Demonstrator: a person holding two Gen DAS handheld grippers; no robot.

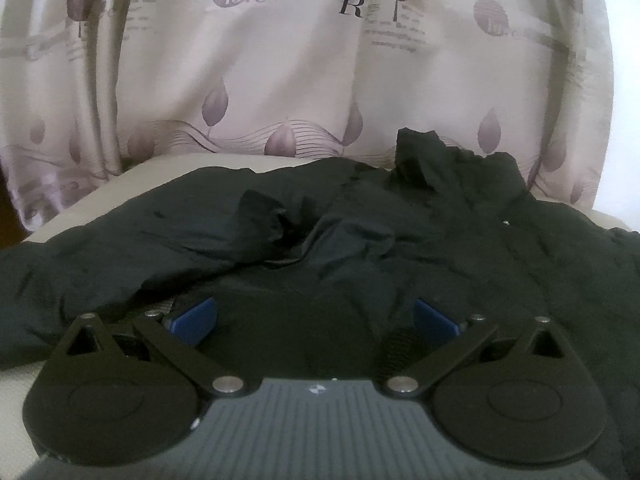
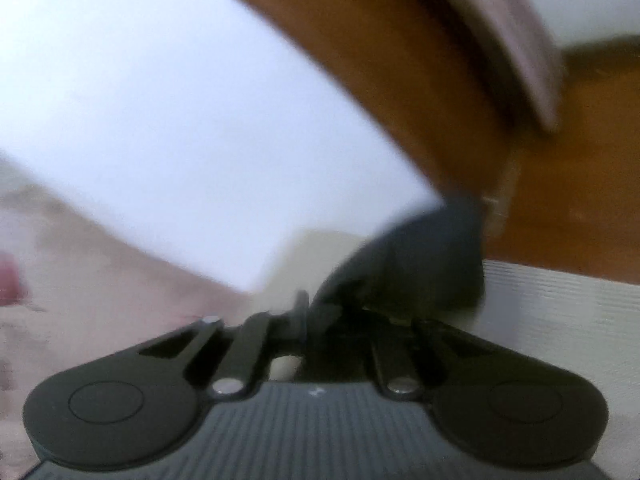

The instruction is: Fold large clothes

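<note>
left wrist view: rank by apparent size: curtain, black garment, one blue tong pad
1. curtain and black garment: each fills a large share of the frame, too close to rank, and the garment lies nearer the camera.
2. blue tong pad: by far the smallest.

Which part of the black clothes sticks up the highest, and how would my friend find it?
Look at the leaf-patterned curtain behind the beige surface. In front of it sprawls the black garment. At its far right edge one crumpled peak rises against the curtain; everything beside it lies lower and flatter.
</note>
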